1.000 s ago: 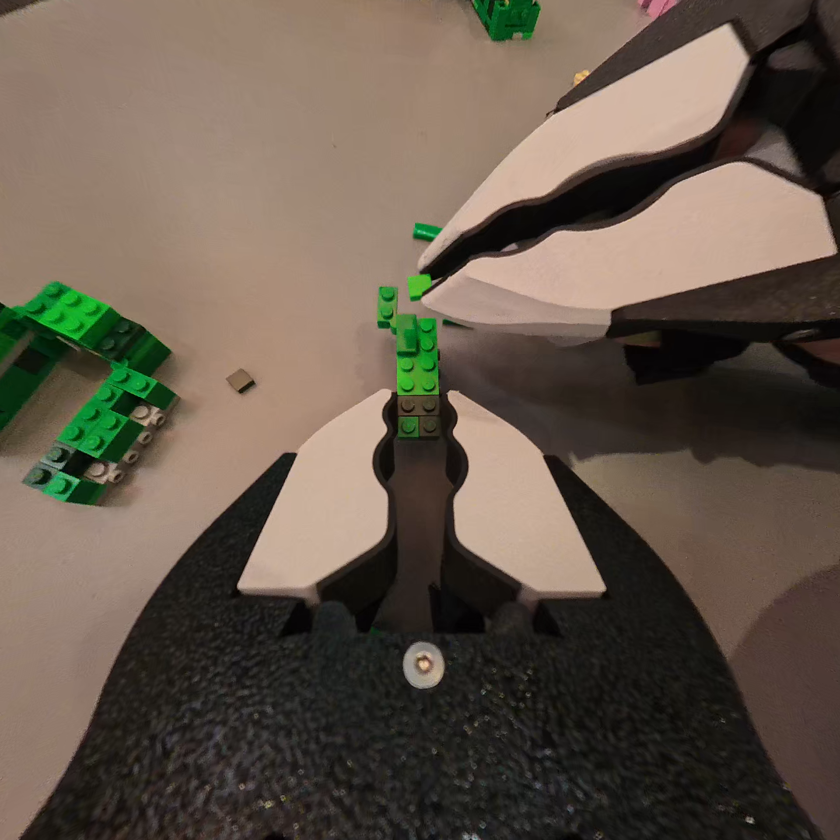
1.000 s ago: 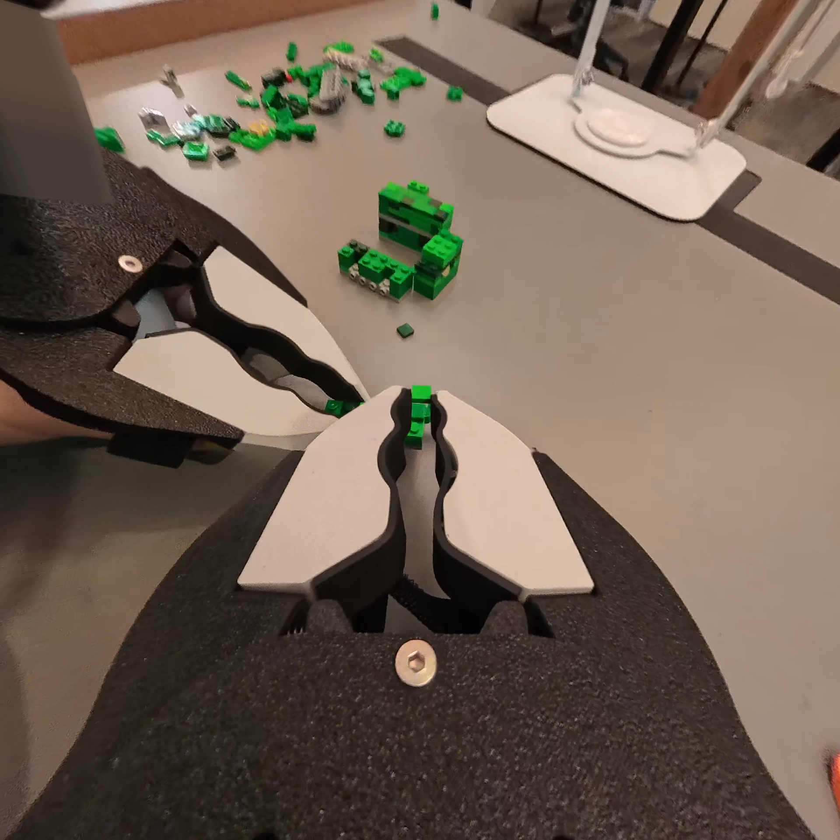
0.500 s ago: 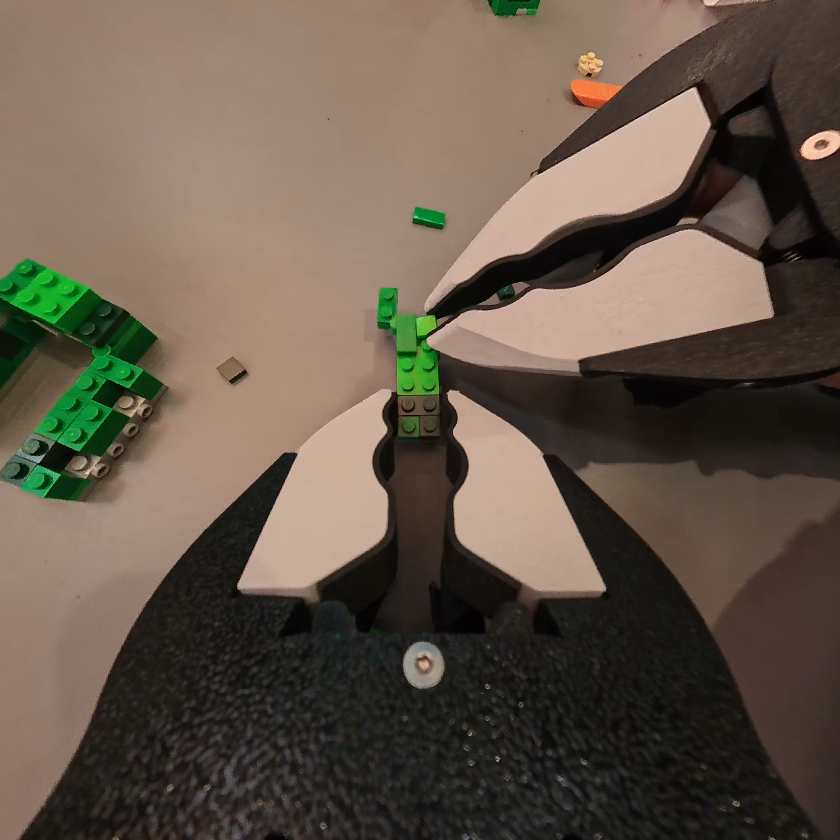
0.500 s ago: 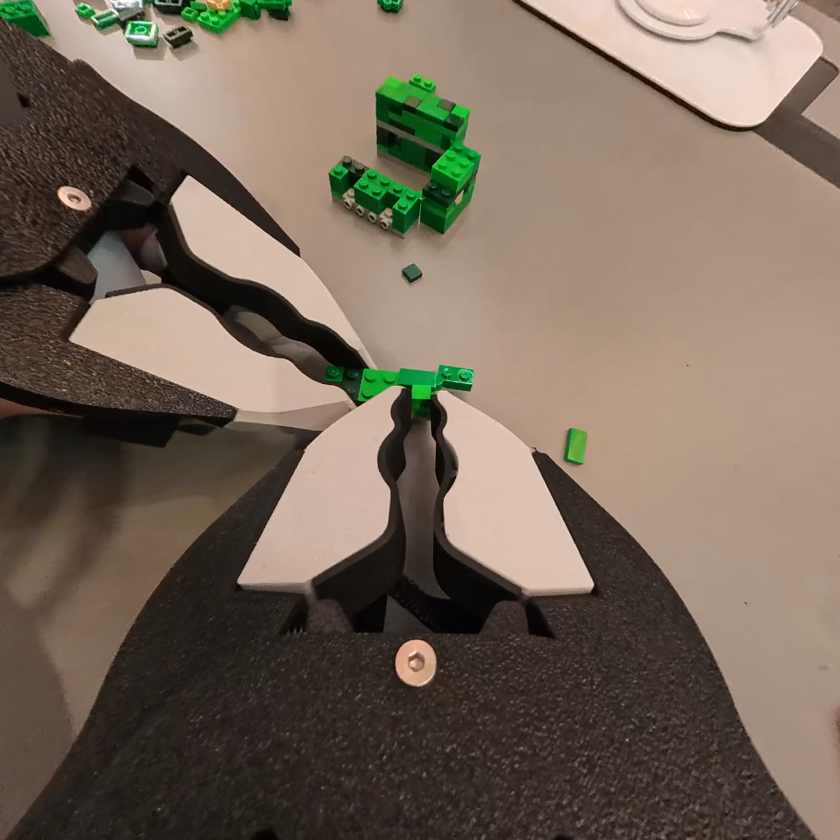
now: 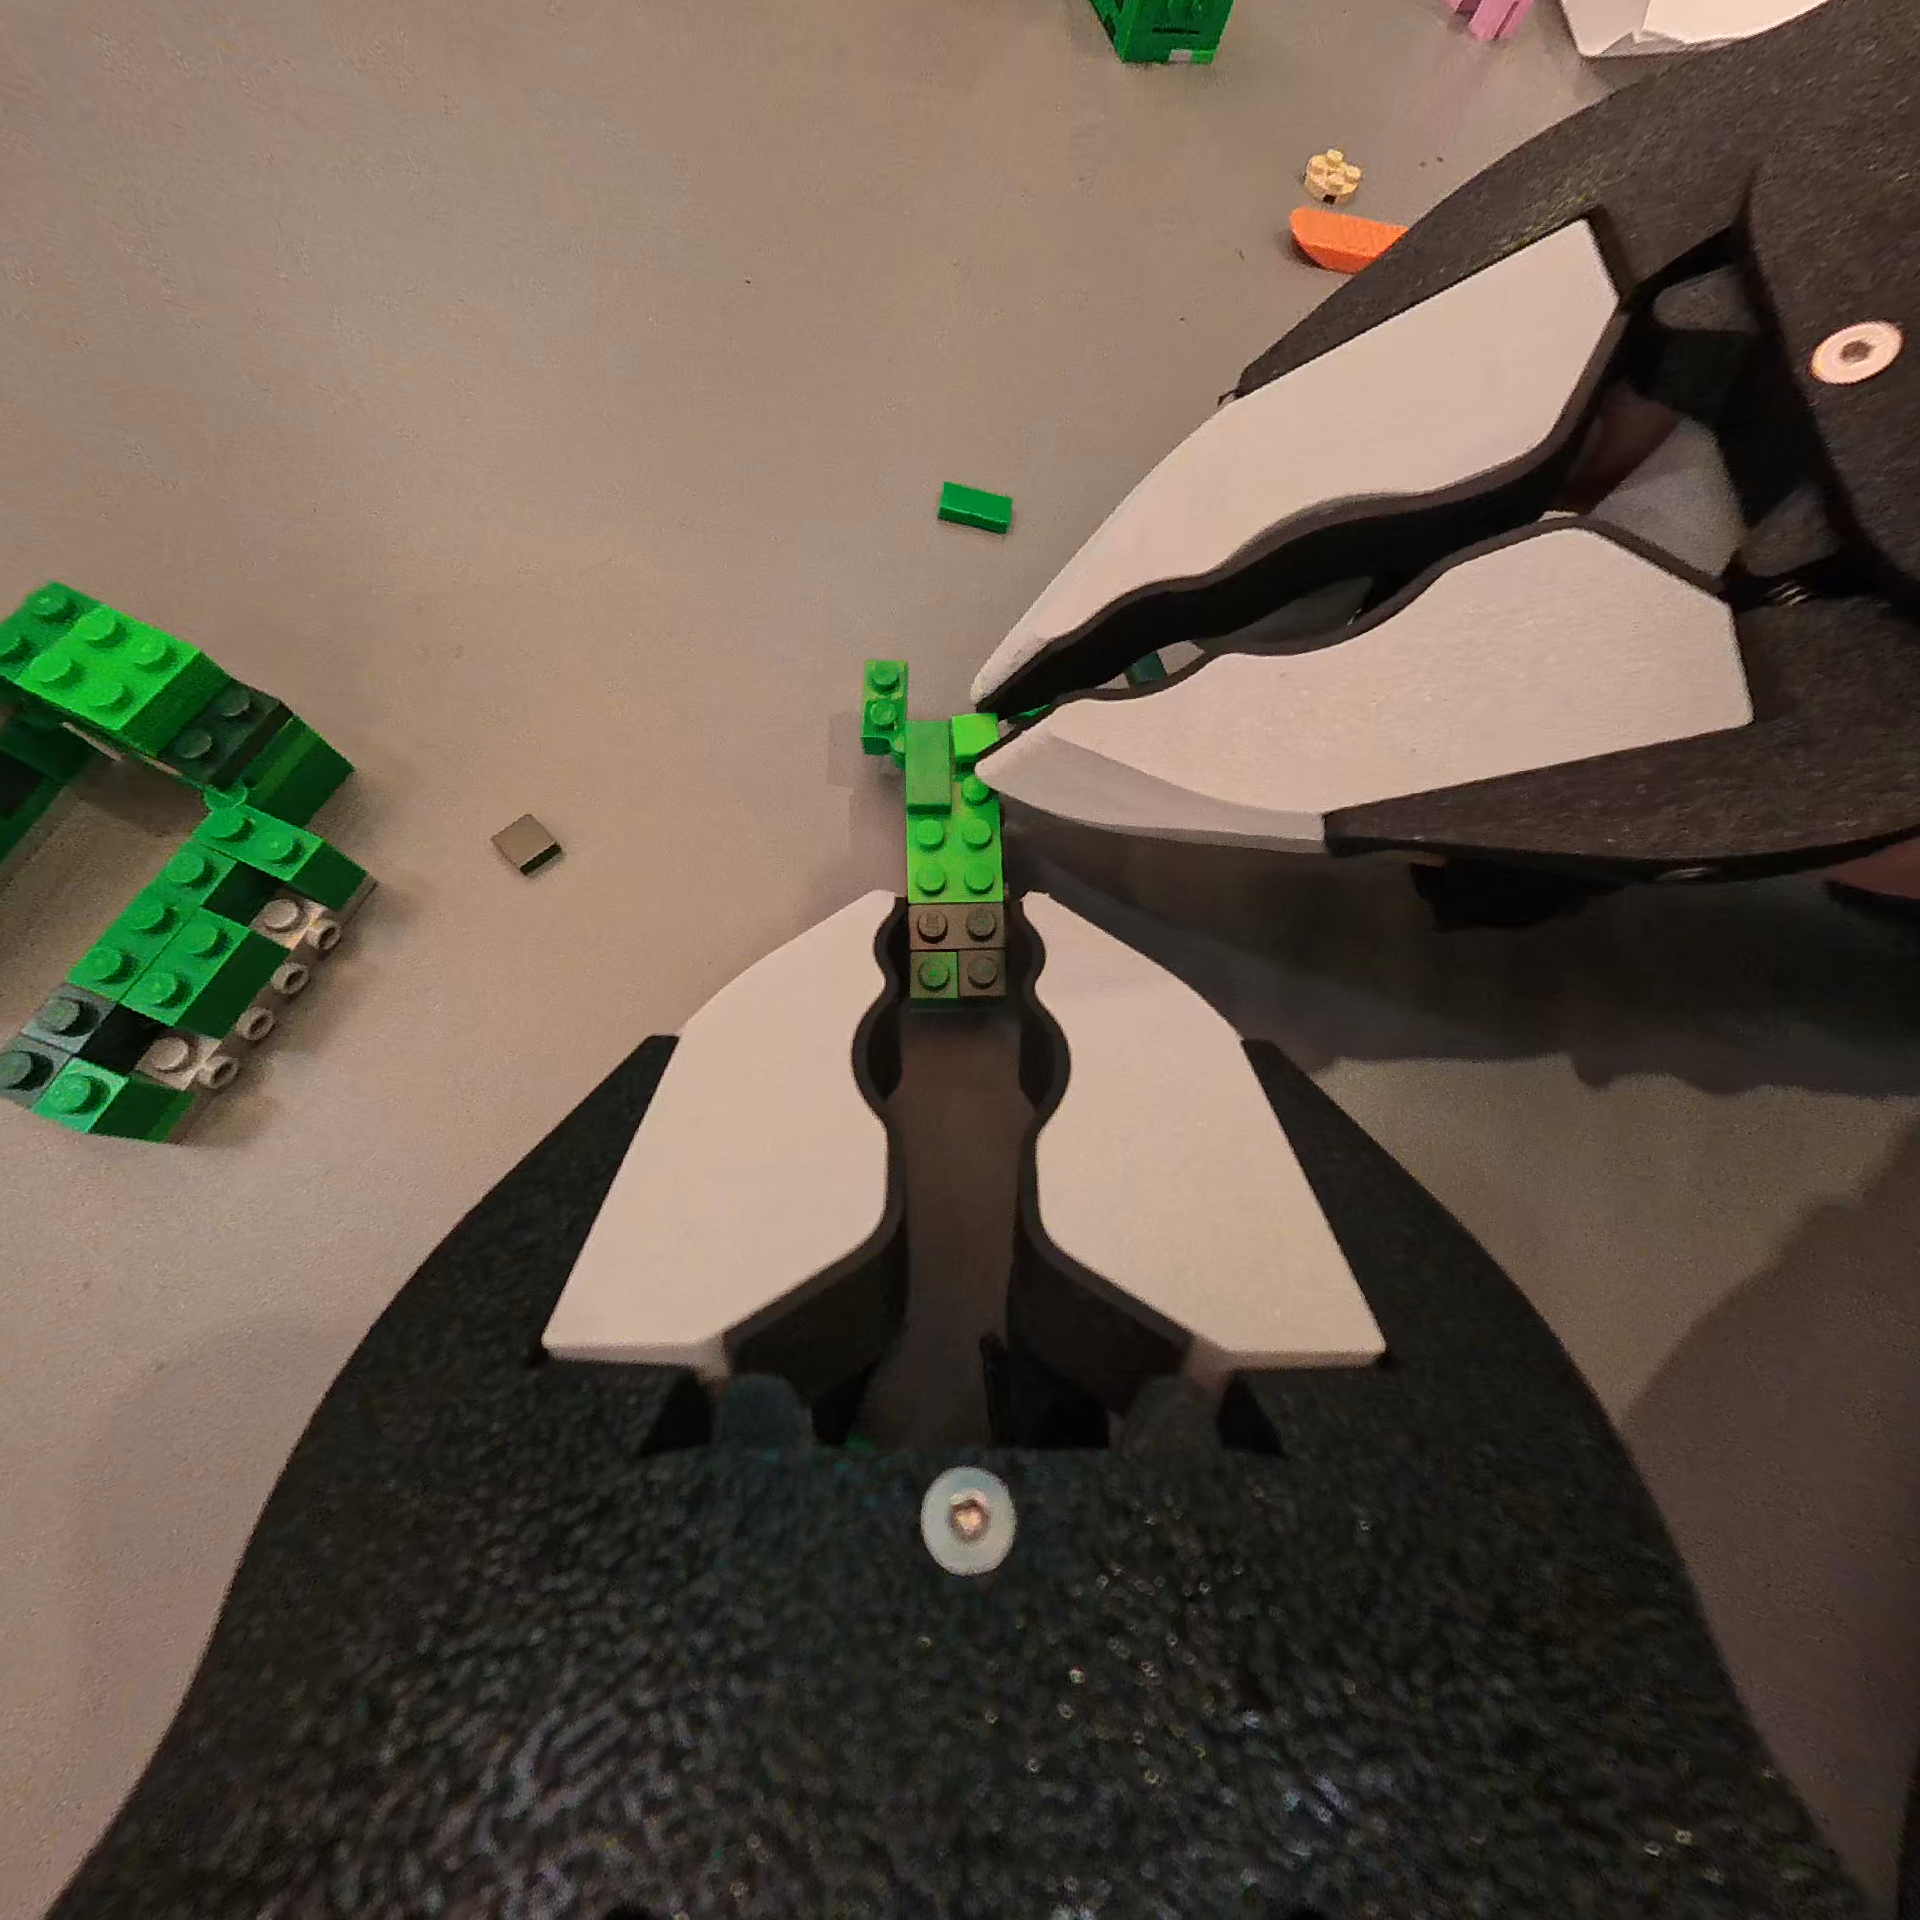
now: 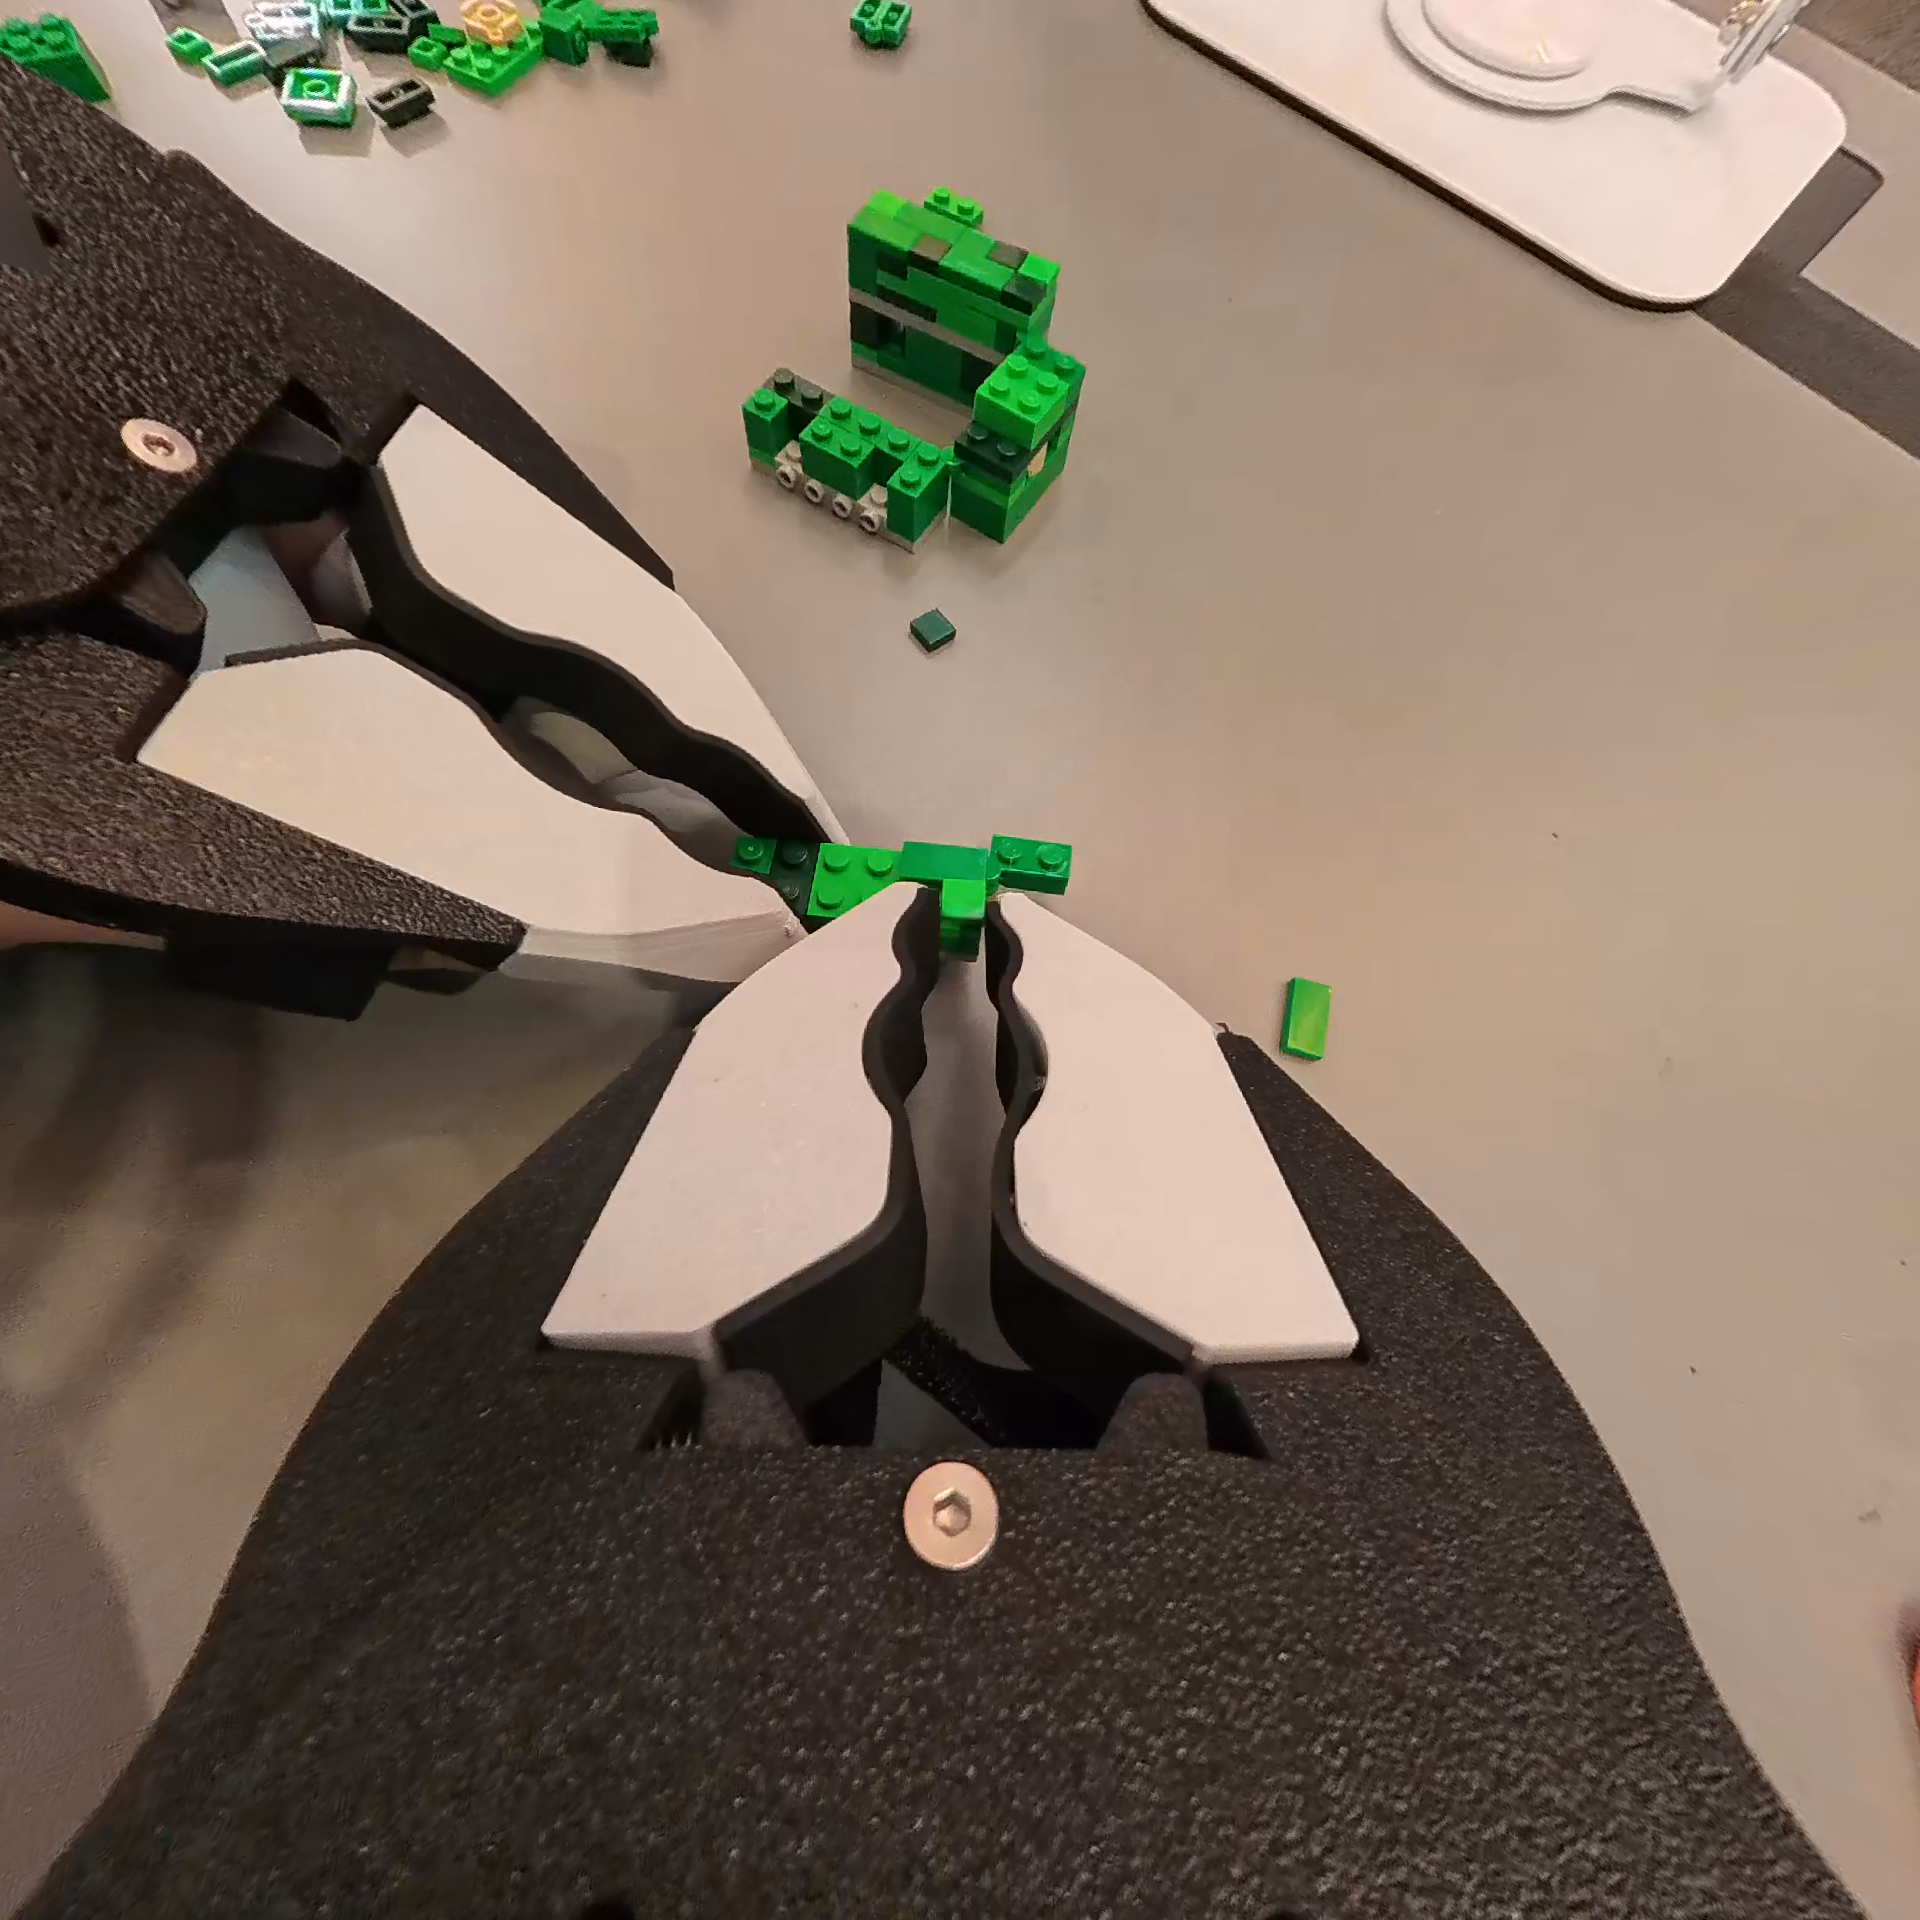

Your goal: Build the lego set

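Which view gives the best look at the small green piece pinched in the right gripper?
The left wrist view: the small green piece shows from above, clear of the right gripper, resting on the strip assembly held by the left gripper. In the right wrist view the piece sits largely hidden between that gripper's own fingertips.

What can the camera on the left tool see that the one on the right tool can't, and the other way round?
Only the left wrist view shows an orange piece, a small tan round stud and a pink bit at the top edge. Only the right wrist view shows the pile of loose bricks and a white flat stand. Both show the left tongs shut on the green strip, the right tongs pinching a small green piece against it, the half-built green model, a dark square tile and a loose green tile.
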The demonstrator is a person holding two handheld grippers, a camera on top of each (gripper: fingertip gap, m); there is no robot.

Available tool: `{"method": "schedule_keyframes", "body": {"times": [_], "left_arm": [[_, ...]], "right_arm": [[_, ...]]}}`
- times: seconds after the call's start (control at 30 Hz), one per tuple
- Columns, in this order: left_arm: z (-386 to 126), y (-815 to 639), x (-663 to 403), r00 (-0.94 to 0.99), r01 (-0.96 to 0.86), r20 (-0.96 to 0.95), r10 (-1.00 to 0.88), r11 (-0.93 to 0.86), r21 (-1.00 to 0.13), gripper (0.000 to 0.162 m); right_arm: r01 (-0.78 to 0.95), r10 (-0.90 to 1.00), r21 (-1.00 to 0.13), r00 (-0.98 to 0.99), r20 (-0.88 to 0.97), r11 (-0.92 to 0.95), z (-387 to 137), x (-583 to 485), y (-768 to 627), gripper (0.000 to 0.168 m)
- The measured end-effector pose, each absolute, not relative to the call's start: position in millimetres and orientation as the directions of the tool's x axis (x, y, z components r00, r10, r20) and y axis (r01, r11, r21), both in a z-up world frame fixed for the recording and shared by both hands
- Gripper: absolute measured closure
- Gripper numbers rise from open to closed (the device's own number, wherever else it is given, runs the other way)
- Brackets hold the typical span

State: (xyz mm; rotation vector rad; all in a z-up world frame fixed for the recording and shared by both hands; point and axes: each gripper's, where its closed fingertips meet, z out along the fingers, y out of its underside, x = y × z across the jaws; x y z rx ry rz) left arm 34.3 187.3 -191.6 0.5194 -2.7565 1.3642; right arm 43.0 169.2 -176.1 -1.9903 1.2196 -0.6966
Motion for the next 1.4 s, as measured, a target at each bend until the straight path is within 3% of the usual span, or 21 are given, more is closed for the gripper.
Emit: {"method": "schedule_keyframes", "body": {"times": [0.8,0.97,1.07,1.17,1.23,1.4], "left_arm": [[-190.4,186.5,31.8,-0.947,-0.298,0.168,-0.273,0.559,-0.773,0.145],[-188.3,187.3,32.3,-0.94,-0.327,0.208,-0.27,0.54,-0.776,0.145],[-182.1,188.0,31.6,-0.929,-0.365,0.267,-0.257,0.512,-0.778,0.145],[-172.5,188.1,27.3,-0.917,-0.399,0.33,-0.226,0.483,-0.779,0.145],[-167.9,187.7,22.8,-0.912,-0.411,0.358,-0.201,0.473,-0.779,0.145],[-162.4,188.6,18.3,-0.909,-0.416,0.378,-0.177,0.467,-0.781,0.145]], "right_arm": [[-0.535,-0.905,-0.784,0.419,0.077,-0.314,-174.5,44.3,172.2,0.154],[-0.3,-0.791,-0.821,0.551,0.268,-0.486,-154.3,41.4,180.0,0.134],[-0.05,-0.567,-0.666,0.575,0.59,-0.744,-156.1,31.0,181.9,0.13],[0.115,-0.24,-0.309,0.403,0.883,-0.944,-161.9,32.8,171.3,0.13],[0.166,-0.081,-0.132,0.287,0.955,-0.977,-162.0,36.3,169.7,0.13],[0.255,0.031,-0.018,0.187,0.982,-0.967,-155.9,38.1,175.5,0.138]]}}
